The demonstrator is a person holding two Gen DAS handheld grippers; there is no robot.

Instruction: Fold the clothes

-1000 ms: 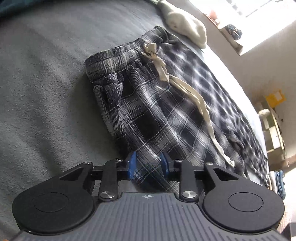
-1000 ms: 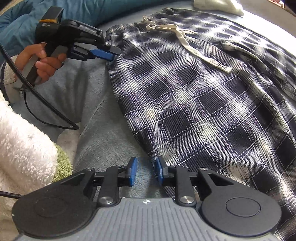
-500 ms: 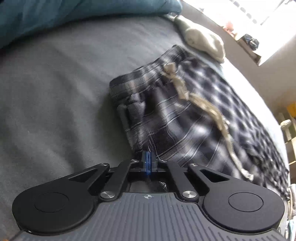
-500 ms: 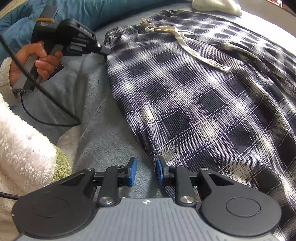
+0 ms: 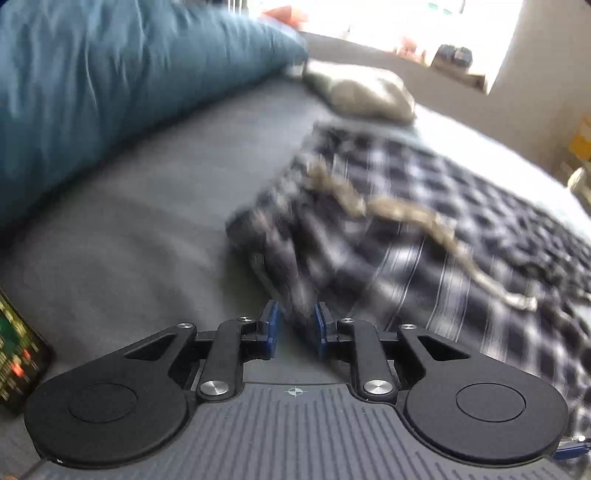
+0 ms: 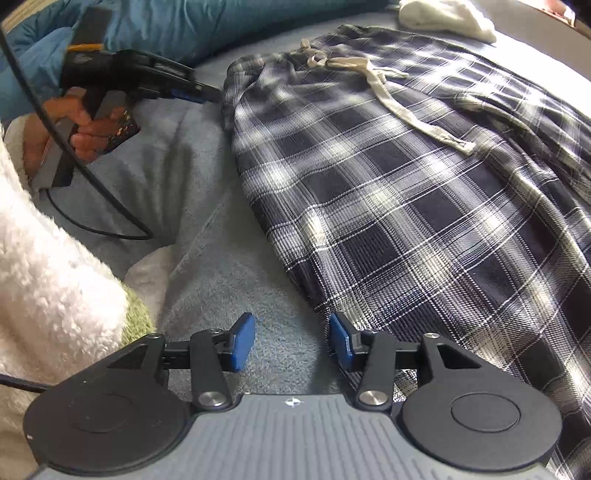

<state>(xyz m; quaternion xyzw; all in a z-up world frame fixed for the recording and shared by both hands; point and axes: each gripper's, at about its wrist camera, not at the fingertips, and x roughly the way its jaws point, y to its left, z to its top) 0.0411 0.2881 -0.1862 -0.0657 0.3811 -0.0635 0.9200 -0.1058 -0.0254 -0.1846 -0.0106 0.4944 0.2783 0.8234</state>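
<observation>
My right gripper is sitting wide open right over the grey blanket, just off the near edge of the plaid pajama pants, not touching them. My left gripper is parted too, with a blurry bit of the waistband corner between its blue pads, not pinched. The pants lie spread flat on the bed, drawstring on top. Further back there's a teal duvet and a white bundle.
</observation>
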